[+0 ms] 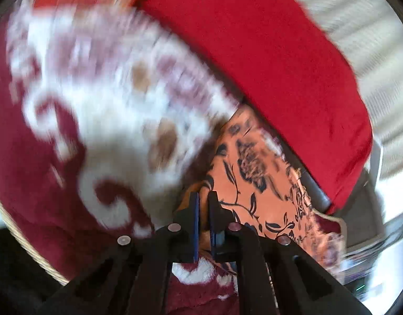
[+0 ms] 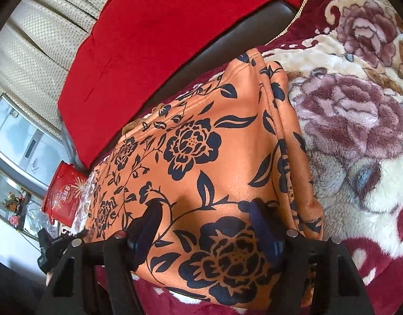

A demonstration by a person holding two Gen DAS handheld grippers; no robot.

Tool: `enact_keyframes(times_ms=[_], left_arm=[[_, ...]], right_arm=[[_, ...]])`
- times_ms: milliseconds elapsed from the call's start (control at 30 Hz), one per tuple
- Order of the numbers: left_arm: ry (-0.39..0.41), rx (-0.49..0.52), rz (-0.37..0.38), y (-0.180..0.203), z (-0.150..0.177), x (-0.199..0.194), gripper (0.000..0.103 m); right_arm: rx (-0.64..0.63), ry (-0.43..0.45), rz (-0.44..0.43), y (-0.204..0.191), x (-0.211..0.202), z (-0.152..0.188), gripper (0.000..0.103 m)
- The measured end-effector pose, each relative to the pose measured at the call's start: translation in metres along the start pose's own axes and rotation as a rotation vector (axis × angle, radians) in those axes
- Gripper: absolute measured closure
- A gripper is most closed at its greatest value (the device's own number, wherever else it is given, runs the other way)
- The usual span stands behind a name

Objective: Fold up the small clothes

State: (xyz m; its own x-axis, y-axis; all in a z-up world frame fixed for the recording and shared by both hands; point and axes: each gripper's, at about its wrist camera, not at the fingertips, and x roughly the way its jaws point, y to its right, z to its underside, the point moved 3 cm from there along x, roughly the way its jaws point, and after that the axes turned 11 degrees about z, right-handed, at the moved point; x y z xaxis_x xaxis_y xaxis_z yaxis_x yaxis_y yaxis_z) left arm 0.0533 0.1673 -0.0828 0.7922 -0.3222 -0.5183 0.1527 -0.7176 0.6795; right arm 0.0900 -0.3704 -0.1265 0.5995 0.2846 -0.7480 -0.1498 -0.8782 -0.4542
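Left gripper (image 1: pixel 204 207) jaws nearly shut, pinching orange floral garment (image 1: pixel 256 183) edge. Right gripper (image 2: pixel 205 219) jaws wide, garment between, unclamped. Risk: thin left pinch slips, fold collapses.

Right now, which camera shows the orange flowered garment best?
The right wrist view: the orange flowered garment lies sharp and nearly whole, folded on the blanket. The left wrist view shows only a blurred part.

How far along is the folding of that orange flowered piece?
Done: the orange garment already lies doubled on the plush blanket, layered edges stacked along one side. In hand: the left gripper is shut at its edge; the right gripper stands open over it. Left: any further fold.
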Motion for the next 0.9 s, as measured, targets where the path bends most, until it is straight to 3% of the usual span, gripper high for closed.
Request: enact_keyframes(times_ms=[67,167,300,333,400,467,600,767,800,867,900], left_arm=[[0.000,0.074,-0.057,0.004,0.003,0.000,0.097],[-0.172,-0.087,-0.167,-0.050,0.014,0.040,0.100],[-0.077,-0.048,-0.153,-0.042,0.007,0.016,0.097],[-0.063,-0.025,-0.154,-0.035,0.003,0.012,0.092],[-0.062,0.016,-0.152,-0.022,-0.005,0.008,0.052],[-0.013,0.029,-0.141,-0.011,-0.017,0.003,0.029],[0.006,0.110,-0.107,0.016,-0.048,0.022,0.012],[-0.108,0.137,-0.134,0.022,-0.084,0.098,0.012],[-0.138,0.172,-0.189,0.023,-0.087,0.115,0.013],[-0.183,0.217,-0.368,0.014,-0.092,0.138,0.018],[-0.185,0.220,-0.402,0.010,-0.093,0.142,0.020]], right_arm=[[0.000,-0.002,-0.004,0.001,0.000,0.000,0.031],[-0.002,-0.005,-0.004,0.001,0.002,0.000,0.031],[0.000,-0.006,-0.001,0.000,0.001,0.001,0.031],[-0.002,-0.007,-0.002,0.000,0.001,0.001,0.031],[-0.003,-0.011,0.000,-0.001,0.002,0.000,0.031],[-0.002,-0.012,0.003,-0.002,0.002,0.000,0.030],[-0.014,-0.018,0.014,-0.004,0.003,0.000,0.030],[-0.009,-0.024,0.017,-0.004,0.003,0.000,0.030],[-0.011,-0.025,0.017,-0.004,0.003,0.000,0.030],[-0.012,-0.027,0.015,-0.004,0.003,-0.001,0.030],[-0.012,-0.029,0.013,-0.004,0.004,-0.001,0.030]])
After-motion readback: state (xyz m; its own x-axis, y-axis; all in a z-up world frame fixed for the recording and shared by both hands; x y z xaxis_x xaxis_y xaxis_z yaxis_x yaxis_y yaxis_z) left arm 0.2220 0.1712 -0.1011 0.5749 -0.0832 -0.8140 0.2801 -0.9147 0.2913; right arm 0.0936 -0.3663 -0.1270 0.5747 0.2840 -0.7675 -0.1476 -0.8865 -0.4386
